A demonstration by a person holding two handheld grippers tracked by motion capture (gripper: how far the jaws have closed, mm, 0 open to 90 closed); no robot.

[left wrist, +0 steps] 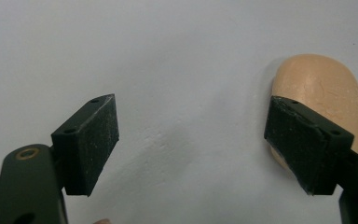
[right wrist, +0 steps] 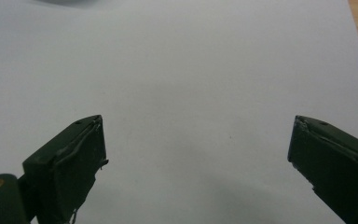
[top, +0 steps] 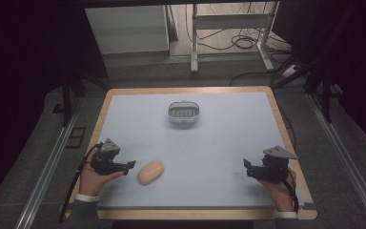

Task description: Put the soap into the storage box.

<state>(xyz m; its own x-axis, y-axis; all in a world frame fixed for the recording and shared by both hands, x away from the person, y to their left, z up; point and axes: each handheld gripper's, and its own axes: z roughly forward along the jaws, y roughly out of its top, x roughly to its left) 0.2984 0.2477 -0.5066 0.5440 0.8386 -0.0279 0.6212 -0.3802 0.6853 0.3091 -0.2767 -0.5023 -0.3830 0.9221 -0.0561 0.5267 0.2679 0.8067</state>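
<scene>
A tan, oval bread roll (top: 150,172) lies on the pale blue mat near the front left. Just left of it my left gripper (top: 129,165) is open, its tips pointing at the roll without holding it. In the left gripper view (left wrist: 191,142) the roll (left wrist: 324,88) sits beyond the right jaw, outside the gap, and bare mat shows between the jaws. A small grey basket (top: 184,113) with a slotted floor stands at the mat's far middle. At the front right my right gripper (top: 246,168) is open over bare mat (right wrist: 196,158).
The mat (top: 219,143) covers a wooden table (top: 286,129) whose rim shows all round. Beyond the far edge stand a white table frame (top: 228,28) and loose cables on the floor. Metal rails run along both sides of the table.
</scene>
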